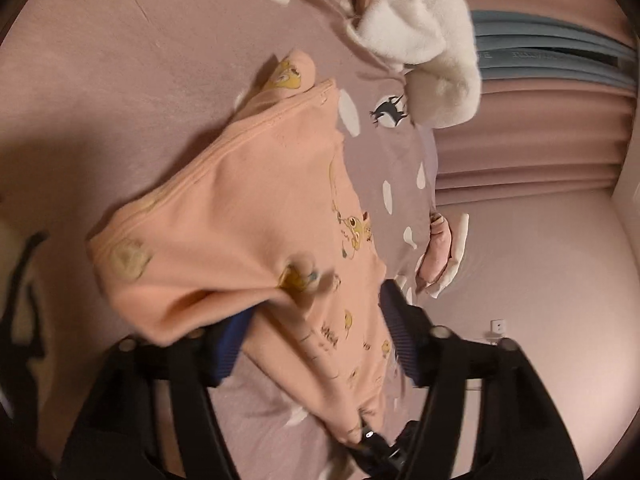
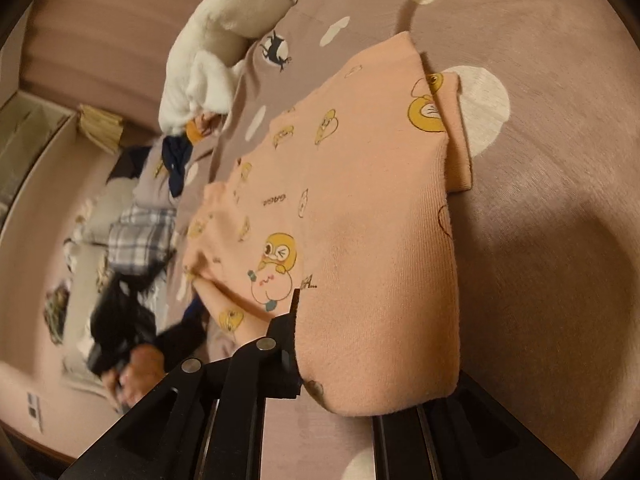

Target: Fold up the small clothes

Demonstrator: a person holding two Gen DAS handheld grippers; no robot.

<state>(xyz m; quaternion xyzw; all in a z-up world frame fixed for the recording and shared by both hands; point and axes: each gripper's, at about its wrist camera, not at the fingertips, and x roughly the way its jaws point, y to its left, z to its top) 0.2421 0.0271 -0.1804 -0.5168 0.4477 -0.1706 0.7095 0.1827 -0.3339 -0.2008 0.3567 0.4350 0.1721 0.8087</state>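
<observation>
One peach garment (image 1: 248, 216) printed with yellow cartoon figures lies on the bed (image 1: 100, 80), which has a mauve cover with white spots and a dark animal print. One white fluffy garment (image 1: 424, 32) sits heaped further up the cover, well apart from the peach one, and a small pink-and-cream piece (image 1: 440, 256) lies at the bed's edge. Two grippers are in play.

The left gripper (image 1: 316, 340) has its fingers (image 1: 400, 332) spread apart — the peach cloth drapes down between them, and whether either blue pad still touches it cannot be told through the blur. No pinch shows.

The right gripper (image 2: 344, 364) is mostly covered by the folded edge of the garment draped over it; only one black finger (image 2: 294, 320) shows beside the cloth. Its fingers are closed, and the fold lies right at them, though the pinch itself is hidden.

In the right wrist view the garment's long axis runs from the gripper away up the bed, with a ribbed cuff (image 2: 460, 152) at the far end. A hand (image 2: 138, 368) shows at lower left.
</observation>
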